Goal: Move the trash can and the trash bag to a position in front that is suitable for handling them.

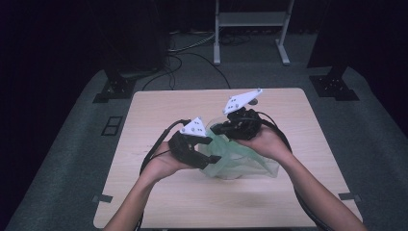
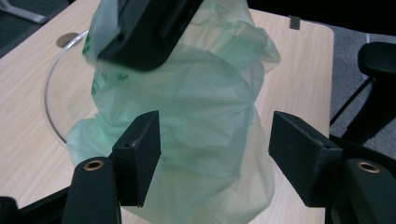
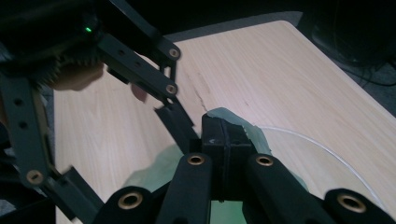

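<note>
From the high view, a pale green plastic bag (image 1: 235,156) sits in a clear bowl (image 1: 226,174) mid-table (image 1: 159,106), between the left gripper (image 1: 211,158) and right gripper (image 1: 217,129). In the left gripper view its jaws stand apart around the bag (image 2: 196,121) without pressing it; green print on the film is too blurred to read. In the right gripper view the jaws are clamped together on the bag's edge (image 3: 243,128), the left gripper (image 3: 116,70) close ahead.

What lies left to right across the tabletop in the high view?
Left hand-held gripper → green plastic bag, with the right hand-held gripper pinching it from above, so its place overlaps; all on the wooden table.
</note>
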Motion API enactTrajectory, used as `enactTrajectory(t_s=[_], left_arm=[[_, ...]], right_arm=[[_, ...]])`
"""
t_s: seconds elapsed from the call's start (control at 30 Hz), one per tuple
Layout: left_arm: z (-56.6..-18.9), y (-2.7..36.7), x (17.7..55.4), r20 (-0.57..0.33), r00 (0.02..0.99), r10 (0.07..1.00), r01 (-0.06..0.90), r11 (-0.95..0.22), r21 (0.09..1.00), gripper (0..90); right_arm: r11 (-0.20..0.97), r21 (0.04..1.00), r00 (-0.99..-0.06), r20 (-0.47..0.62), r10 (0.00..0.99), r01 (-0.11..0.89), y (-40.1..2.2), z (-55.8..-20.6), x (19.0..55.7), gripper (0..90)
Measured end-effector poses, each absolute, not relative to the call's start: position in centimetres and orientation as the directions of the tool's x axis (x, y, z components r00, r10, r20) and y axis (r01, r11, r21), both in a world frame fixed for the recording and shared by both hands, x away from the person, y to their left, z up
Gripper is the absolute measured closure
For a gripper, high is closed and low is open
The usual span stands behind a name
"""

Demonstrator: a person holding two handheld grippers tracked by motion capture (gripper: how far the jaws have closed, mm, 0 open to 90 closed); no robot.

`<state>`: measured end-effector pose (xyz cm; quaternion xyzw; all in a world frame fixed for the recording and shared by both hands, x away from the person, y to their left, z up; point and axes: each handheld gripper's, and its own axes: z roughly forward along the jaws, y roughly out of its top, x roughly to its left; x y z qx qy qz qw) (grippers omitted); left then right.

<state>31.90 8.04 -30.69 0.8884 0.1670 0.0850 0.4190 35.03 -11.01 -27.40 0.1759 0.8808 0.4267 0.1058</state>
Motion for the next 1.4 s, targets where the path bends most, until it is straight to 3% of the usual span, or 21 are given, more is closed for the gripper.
enactTrajectory(t_s=[0.13,0.37,0.6,1.4], left_arm=[[-30.6,8.1,32.0,0.017,0.914,0.406,0.245,-0.585,0.773,33.7],[-30.8,8.1,32.2,0.028,0.905,0.425,0.242,-0.568,0.786,55.1],[-31.1,7.6,31.9,0.076,0.924,0.374,0.168,-0.578,0.798,89.6],[-30.8,11.2,34.0,0.062,0.877,0.476,0.223,-0.519,0.825,89.9]], right_arm=[[0.571,0.793,-0.924,-0.025,0.383,0.215,-9.9,-27.4,34.7,90.0],[0.528,0.82,-0.92,-0.002,0.391,0.223,-9.6,-26.9,34.5,90.0],[0.532,0.817,-0.922,0.0,0.386,0.222,-9.9,-27.1,34.6,90.0],[0.536,0.807,-0.911,0.007,0.411,0.248,-17.0,-28.2,34.2,58.1]])
